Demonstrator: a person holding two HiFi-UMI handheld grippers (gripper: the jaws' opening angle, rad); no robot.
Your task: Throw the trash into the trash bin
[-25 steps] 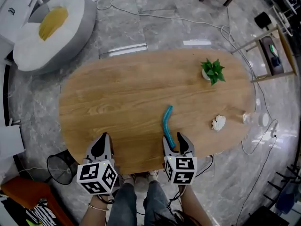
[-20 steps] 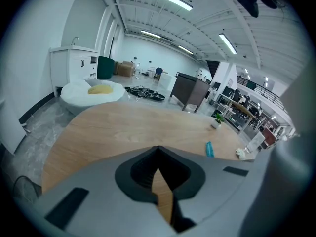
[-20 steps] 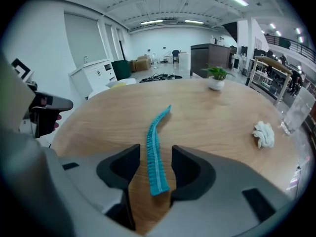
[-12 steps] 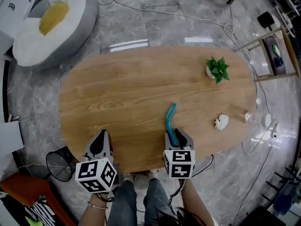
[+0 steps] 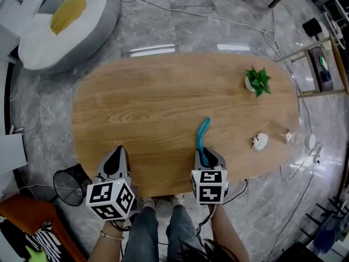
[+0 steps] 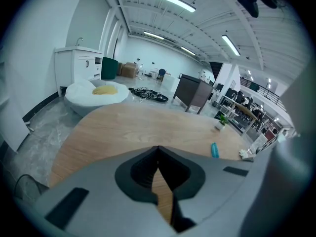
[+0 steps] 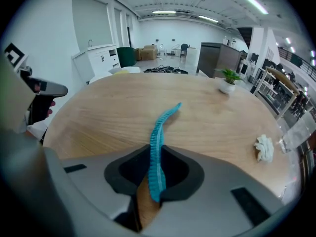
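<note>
A blue crinkled strip [image 5: 202, 140] lies on the oval wooden table [image 5: 147, 111], its near end running between the jaws of my right gripper [image 5: 206, 158] at the table's front edge. In the right gripper view the strip [image 7: 161, 127] is pinched between the dark pads; the jaws of my right gripper [image 7: 157, 151] have just been closing on it. A crumpled white paper [image 5: 260, 141] sits further right. My left gripper [image 5: 116, 161] rests at the front left, shut with nothing in it [image 6: 158, 149]. A black mesh trash bin [image 5: 68, 185] stands on the floor left of it.
A small potted plant [image 5: 258, 81] stands at the table's far right, and a clear cup [image 5: 289, 138] near the right edge. A white and yellow beanbag [image 5: 60, 23] lies on the floor at the back left. Cables run across the grey floor.
The right gripper's jaws have narrowed around the near end of the blue strip and now pinch it. The left gripper has stayed where it was.
</note>
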